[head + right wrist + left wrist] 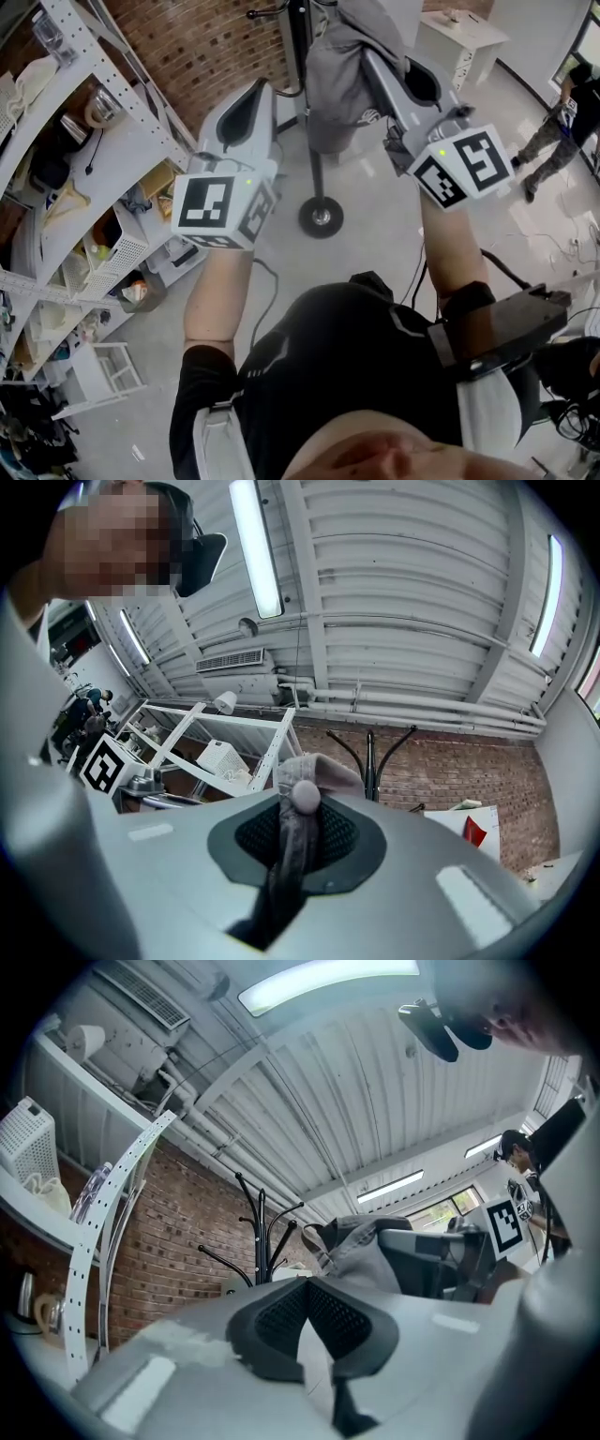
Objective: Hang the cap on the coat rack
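The grey cap (339,70) hangs from my right gripper (375,67), which is shut on its fabric. In the right gripper view the cap (298,803) is pinched between the dark pads, its top button showing above them. The black coat rack (301,56) stands just beyond and between the two grippers, its round base (321,217) on the floor. Its curved hooks (370,757) rise past the cap in front of the brick wall. My left gripper (264,92) is raised left of the pole, shut with nothing in it. From the left gripper view the rack (261,1232) is ahead and the cap (361,1239) to its right.
White perforated shelving (89,178) full of household items lines the left side. A brick wall (211,42) stands behind the rack. A white cabinet (459,37) is at the back right, and a person (562,122) stands at the far right. A white and red board (473,827) leans by the wall.
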`<action>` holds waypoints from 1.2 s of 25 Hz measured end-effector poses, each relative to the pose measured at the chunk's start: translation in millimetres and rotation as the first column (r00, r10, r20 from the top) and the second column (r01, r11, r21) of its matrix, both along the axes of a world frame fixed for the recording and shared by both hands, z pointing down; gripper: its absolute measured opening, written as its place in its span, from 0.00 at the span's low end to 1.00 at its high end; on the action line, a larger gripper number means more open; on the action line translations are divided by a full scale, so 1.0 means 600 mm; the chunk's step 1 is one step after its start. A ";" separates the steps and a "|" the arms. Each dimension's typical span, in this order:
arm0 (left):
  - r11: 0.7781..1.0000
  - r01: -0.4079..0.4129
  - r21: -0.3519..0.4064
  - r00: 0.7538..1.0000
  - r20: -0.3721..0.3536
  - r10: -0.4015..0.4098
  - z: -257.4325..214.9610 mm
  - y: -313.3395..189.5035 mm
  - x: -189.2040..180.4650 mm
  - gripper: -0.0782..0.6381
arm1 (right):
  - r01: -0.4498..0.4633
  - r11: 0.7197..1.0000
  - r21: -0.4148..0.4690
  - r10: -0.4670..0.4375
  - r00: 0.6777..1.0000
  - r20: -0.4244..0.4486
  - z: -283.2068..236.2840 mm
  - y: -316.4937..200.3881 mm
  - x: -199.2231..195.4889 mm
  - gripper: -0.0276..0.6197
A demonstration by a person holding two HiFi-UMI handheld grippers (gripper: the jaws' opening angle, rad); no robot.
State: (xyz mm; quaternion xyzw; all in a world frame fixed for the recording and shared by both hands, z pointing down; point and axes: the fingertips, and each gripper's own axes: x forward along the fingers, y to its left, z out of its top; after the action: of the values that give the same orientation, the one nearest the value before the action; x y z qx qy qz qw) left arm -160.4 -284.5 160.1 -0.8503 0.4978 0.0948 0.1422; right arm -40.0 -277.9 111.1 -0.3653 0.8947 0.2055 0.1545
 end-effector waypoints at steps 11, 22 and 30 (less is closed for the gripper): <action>0.999 0.001 0.040 1.000 -0.023 0.000 -0.051 -0.084 0.005 0.09 | 0.007 0.998 0.062 -0.009 0.999 0.034 -0.063 -0.080 -0.002 0.09; 0.998 0.019 0.063 1.000 -0.024 -0.017 -0.070 -0.134 0.001 0.09 | 0.015 0.998 0.058 -0.017 0.999 0.029 -0.064 -0.143 -0.017 0.09; 0.999 0.031 0.028 0.999 -0.020 -0.031 -0.046 -0.178 -0.013 0.09 | -0.013 1.000 -0.023 0.014 0.999 0.033 -0.015 -0.219 -0.026 0.09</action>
State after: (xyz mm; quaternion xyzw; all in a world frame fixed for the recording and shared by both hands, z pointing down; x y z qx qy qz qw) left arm -168.4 -391.0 132.7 -0.8394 0.5109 0.1079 0.1507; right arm -55.9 -409.5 102.3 -0.3763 0.8918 0.1903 0.1639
